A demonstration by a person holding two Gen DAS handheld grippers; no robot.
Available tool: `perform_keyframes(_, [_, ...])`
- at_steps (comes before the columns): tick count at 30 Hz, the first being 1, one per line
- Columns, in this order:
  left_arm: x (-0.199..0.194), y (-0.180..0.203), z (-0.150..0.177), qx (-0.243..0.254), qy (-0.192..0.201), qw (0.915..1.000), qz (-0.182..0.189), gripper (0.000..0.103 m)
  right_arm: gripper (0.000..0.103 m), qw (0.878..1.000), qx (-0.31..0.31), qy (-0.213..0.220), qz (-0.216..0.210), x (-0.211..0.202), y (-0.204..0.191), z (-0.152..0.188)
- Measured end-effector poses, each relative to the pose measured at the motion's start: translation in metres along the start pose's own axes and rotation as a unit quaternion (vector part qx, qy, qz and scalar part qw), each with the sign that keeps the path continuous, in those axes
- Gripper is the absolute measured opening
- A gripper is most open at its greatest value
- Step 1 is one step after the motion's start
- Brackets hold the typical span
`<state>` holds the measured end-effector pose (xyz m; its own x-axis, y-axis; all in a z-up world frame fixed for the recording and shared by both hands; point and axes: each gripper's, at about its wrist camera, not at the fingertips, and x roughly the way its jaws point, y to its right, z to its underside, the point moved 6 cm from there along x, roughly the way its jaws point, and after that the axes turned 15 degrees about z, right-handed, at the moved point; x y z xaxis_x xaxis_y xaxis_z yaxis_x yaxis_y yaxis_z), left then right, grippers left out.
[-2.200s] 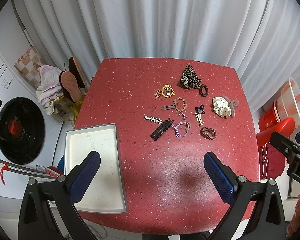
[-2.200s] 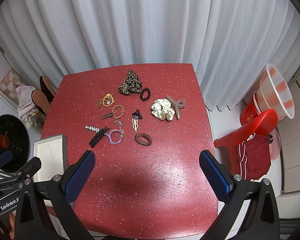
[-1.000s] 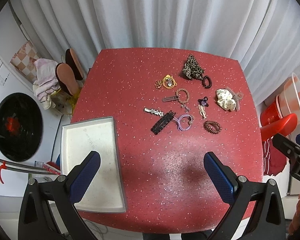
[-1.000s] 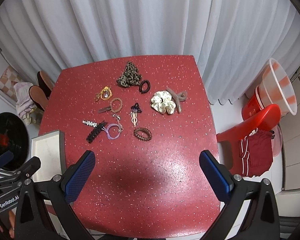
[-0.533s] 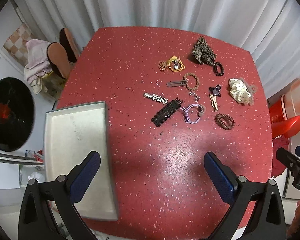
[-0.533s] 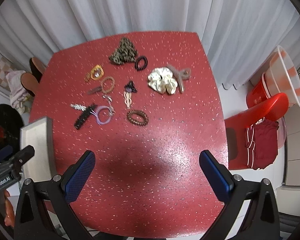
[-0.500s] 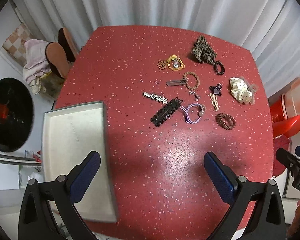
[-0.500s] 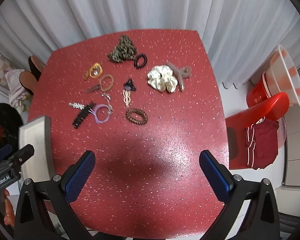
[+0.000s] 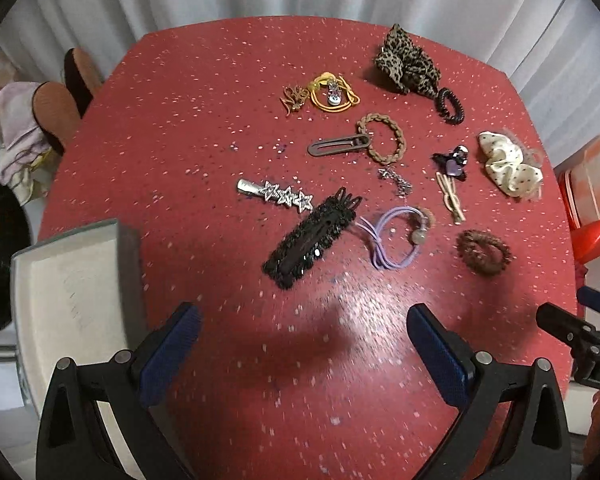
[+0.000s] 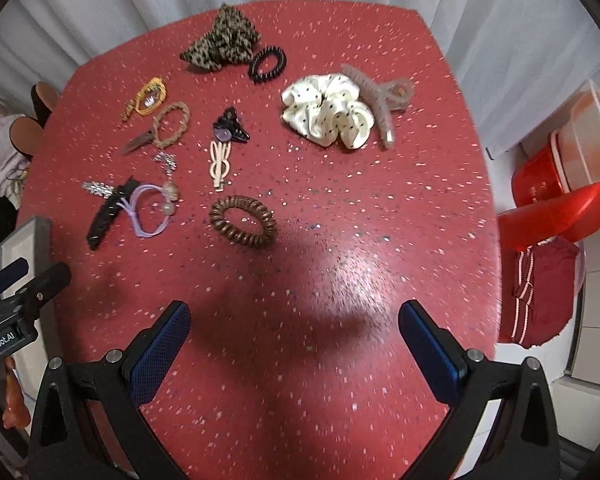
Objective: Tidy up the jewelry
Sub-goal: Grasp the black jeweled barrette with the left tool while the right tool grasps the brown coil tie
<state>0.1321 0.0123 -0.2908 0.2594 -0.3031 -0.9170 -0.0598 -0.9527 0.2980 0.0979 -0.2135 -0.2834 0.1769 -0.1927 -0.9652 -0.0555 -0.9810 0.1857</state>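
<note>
Several hair accessories lie on a red speckled table [image 9: 220, 128]. In the left wrist view there are a black beaded clip [image 9: 312, 242], a silver star clip [image 9: 278, 195], a purple hair tie [image 9: 396, 242] and a brown coil tie [image 9: 483, 252]. A white open box [image 9: 72, 304] sits at the table's left edge. My left gripper [image 9: 304, 352] is open and empty above the near table. In the right wrist view the brown coil tie [image 10: 243, 221], cream scrunchie [image 10: 327, 111] and beige clip [image 10: 220, 164] show. My right gripper [image 10: 296, 342] is open and empty.
A leopard scrunchie [image 9: 406, 62] and a black coil tie [image 9: 450, 105] lie at the far side. White curtains hang behind. A red chair [image 10: 556, 216] and basins stand right of the table. Shoes [image 9: 60, 108] and cloth lie on the floor at left.
Both grippers have come down and forward toward the table; the accessories look larger and closer. Both stay open. No object on the table has moved.
</note>
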Motion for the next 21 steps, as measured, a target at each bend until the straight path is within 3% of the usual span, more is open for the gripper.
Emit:
perform_keyframes(2, [0.013,-0.004,-0.005,0.013,-0.001,0.9999,-0.001,0.095,0.103,1.0,-0.01,0.005,-0.003,0.008,-0.007,-0.005])
perform_keyframes(8, [0.044,-0.015,-0.023,0.022,0.0,0.9998,0.003,0.095,0.103,0.999,-0.043,0.018,-0.006,0.033,-0.026,-0.021])
perform_keyframes(15, [0.068,-0.013,-0.036,0.032,-0.011,0.9991,0.024,0.095,0.103,0.997,-0.072,0.025,0.002,0.052,-0.044,-0.031])
perform_keyframes(16, [0.072,-0.015,-0.038,0.029,-0.013,0.9992,0.026,0.09,0.103,0.997,-0.075,0.026,0.002,0.054,-0.047,-0.032])
perform_keyframes(21, [0.079,-0.011,-0.042,0.036,-0.009,0.9991,0.019,0.09,0.103,0.995,-0.089,0.032,0.01,0.064,-0.06,-0.037])
